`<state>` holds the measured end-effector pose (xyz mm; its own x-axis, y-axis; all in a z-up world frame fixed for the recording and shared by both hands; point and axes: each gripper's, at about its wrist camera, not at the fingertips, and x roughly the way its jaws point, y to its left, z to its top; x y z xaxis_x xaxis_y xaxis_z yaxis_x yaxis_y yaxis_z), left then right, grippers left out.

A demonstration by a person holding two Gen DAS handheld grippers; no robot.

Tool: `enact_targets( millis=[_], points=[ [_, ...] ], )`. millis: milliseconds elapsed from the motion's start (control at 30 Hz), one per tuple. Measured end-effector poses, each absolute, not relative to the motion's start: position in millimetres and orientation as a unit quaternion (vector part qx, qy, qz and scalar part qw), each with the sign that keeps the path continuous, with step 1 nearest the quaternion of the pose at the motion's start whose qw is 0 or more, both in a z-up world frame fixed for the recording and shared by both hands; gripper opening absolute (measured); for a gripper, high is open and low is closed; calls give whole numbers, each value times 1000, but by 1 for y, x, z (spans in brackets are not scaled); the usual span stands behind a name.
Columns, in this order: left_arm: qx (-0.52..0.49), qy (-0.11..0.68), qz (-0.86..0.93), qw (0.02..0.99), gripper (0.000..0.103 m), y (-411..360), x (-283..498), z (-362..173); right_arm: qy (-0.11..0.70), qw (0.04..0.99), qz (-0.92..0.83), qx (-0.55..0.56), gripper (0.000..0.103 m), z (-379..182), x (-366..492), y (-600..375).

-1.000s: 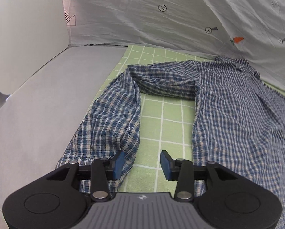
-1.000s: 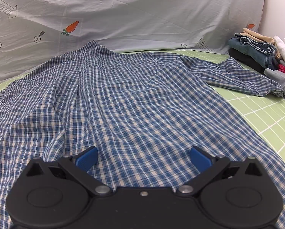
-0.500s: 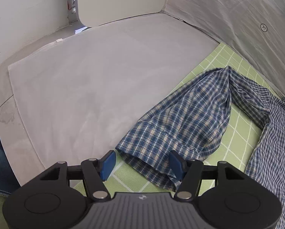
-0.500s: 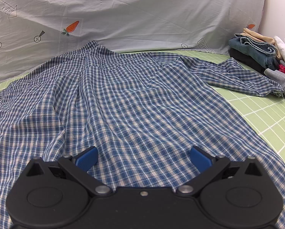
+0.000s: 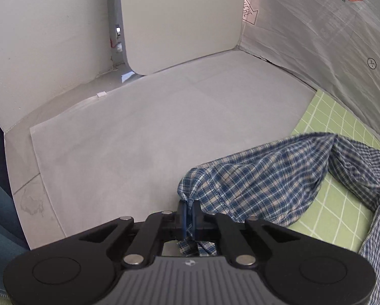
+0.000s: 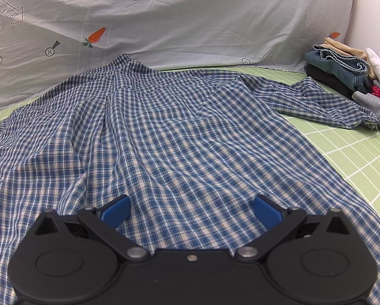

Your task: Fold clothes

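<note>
Sleeve cuff [image 5: 190,198] sits pinched in left tool [image 5: 189,216]; right tool [image 6: 191,209] gapes above shirt [image 6: 177,132].

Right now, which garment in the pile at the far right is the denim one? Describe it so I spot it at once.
Start from the plaid shirt on the green grid mat; past its right sleeve lies a clothes pile. The denim piece tops its left side: faded blue, frayed hem, over a black garment.
</note>
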<state>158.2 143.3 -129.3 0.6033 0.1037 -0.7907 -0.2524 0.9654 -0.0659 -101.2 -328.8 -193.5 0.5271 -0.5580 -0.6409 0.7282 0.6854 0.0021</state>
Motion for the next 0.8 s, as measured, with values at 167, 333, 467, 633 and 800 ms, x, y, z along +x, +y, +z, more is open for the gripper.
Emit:
enact_targets(
  millis=[167,333,467,633,800],
  points=[
    [-64,383,148,910,4,178,194,-98,313,863,-373,136,103,-194,-102,-329],
    [-34,381,154,911,5,188,229,-93,313,863,-373,136,103,-194,-102,-330],
    [-4,434,176,883,17,186,245,-122,313,864,-372,135,103,-194,-103,-332],
    [-1,469,198,860,37,189,238,-145,313,864,-372,134,103,-194,-103,-333],
    [-46,444,177,877,62,181,203,-129,314,863,-373,133,103,-193,-102,-331]
  ],
)
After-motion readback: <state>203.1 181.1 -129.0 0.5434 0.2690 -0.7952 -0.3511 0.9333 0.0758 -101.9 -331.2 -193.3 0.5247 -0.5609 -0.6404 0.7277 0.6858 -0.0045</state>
